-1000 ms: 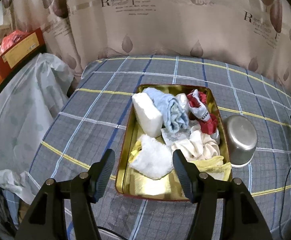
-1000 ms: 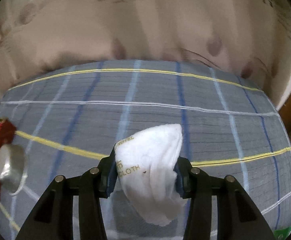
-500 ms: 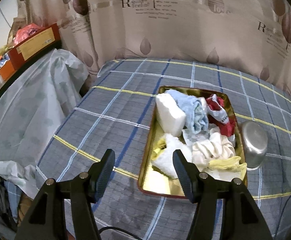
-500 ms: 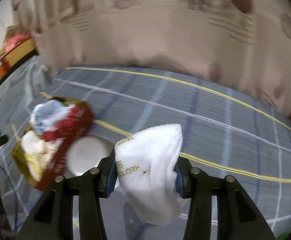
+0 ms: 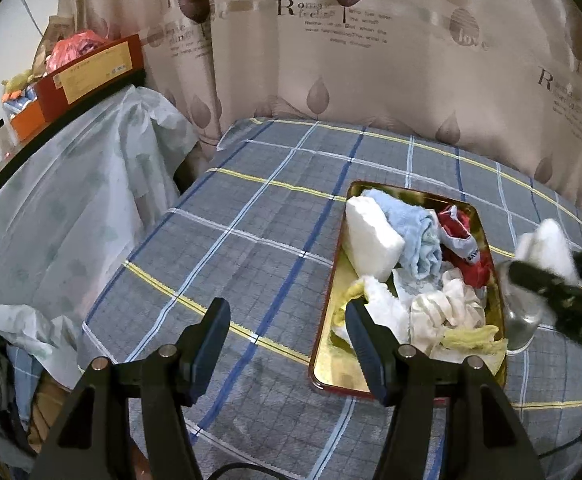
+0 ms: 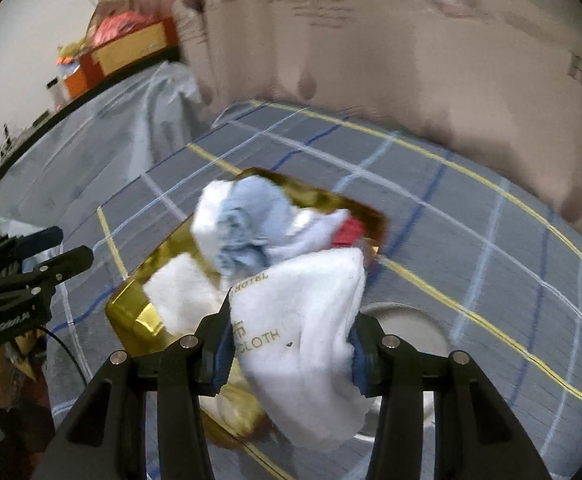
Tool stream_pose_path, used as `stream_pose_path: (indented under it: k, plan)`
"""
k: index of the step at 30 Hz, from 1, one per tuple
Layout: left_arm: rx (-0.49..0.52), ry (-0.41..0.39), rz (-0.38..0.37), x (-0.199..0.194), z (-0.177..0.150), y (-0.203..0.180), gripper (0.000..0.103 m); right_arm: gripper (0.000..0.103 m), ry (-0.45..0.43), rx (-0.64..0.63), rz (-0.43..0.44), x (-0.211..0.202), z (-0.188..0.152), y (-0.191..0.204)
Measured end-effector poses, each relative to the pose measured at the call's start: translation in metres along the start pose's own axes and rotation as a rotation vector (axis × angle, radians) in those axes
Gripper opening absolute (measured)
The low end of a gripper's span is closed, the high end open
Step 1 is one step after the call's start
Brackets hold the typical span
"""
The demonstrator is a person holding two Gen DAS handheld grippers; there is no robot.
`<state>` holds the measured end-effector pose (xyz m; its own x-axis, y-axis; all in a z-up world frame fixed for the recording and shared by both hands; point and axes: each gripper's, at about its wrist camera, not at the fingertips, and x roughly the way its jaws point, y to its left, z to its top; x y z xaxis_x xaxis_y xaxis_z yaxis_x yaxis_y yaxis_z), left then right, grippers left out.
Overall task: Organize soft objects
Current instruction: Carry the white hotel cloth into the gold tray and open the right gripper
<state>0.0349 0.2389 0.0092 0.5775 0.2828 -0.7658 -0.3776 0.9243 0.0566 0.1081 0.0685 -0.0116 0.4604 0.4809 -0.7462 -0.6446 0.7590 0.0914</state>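
Observation:
A gold tray (image 5: 341,374) with a red rim lies on the checked bedspread (image 5: 251,240). It holds a white foam block (image 5: 371,236), a light blue towel (image 5: 419,240), a red-and-white piece (image 5: 463,240), and white and yellow cloths. My left gripper (image 5: 287,332) hangs open and empty, low over the bedspread, just left of the tray's near corner. My right gripper (image 6: 291,320) is shut on a white hotel cloth (image 6: 303,344). It hovers by the tray (image 6: 131,312), at its right side. In the left wrist view the cloth (image 5: 547,244) shows at the right edge.
A steel bowl (image 5: 525,320) sits upside down against the tray's right side, under the held cloth (image 6: 407,320). Plastic-covered furniture (image 5: 51,208) bearing a red box (image 5: 91,72) stands left of the bed. A patterned curtain (image 5: 371,60) backs the bed.
My right gripper swung left with the white cloth, from over bare bedspread to beside the tray and bowl. My left gripper drifted left, so the tray now sits right of its fingers.

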Motion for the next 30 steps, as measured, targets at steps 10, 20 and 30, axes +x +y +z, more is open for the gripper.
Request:
stream_pose_path:
  k: [10,20,30]
  plan:
    - [-0.005,0.0,0.013,0.001,-0.001,0.002,0.062,0.043,0.052,-0.028,-0.036,0.048,0.014,0.023]
    - [-0.004,0.002,0.01,0.001,-0.001,0.001,0.061,0.046,0.07,-0.012,-0.102,0.077,0.014,0.026]
    - [-0.003,0.002,0.004,0.004,-0.003,-0.001,0.061,0.082,0.004,0.016,-0.095,0.047,0.008,0.032]
